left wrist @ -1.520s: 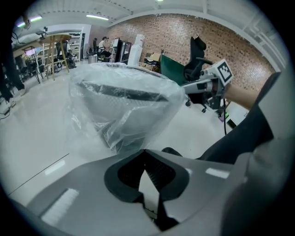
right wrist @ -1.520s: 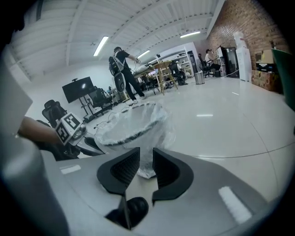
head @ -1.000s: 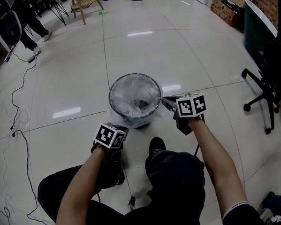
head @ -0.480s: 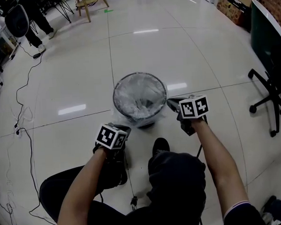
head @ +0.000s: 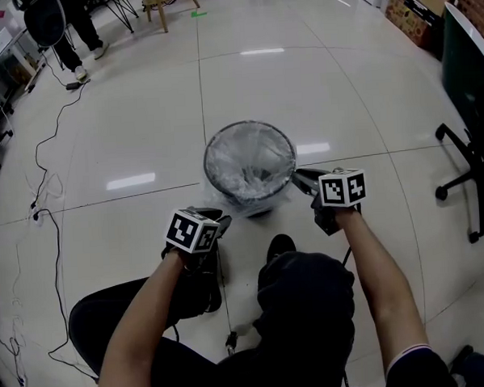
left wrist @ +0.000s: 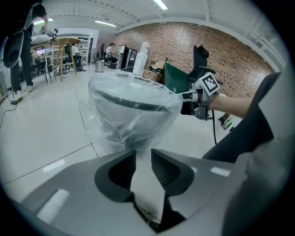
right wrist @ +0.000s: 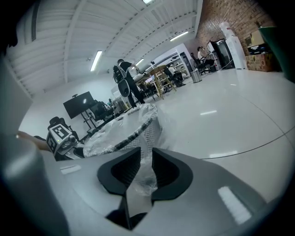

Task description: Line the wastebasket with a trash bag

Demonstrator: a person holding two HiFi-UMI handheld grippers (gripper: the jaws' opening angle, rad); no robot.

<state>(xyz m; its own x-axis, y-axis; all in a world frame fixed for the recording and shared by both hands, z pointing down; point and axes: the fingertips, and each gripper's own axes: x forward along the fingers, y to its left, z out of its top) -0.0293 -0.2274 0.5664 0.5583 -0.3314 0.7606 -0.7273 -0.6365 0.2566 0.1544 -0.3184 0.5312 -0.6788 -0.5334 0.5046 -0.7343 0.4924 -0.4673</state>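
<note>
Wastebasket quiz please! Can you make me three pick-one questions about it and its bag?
1. Where does the wastebasket stand? A on a chair; B on a table; C on the floor.
2. What colour is the trash bag? A clear; B black; C blue.
3. How is the bag now? A rolled up; B spread inside, over the rim; C lying beside the basket.
Answers: C, floor tiles lie all round it; A, the mesh shows through it; B, plastic drapes over the rim.
</note>
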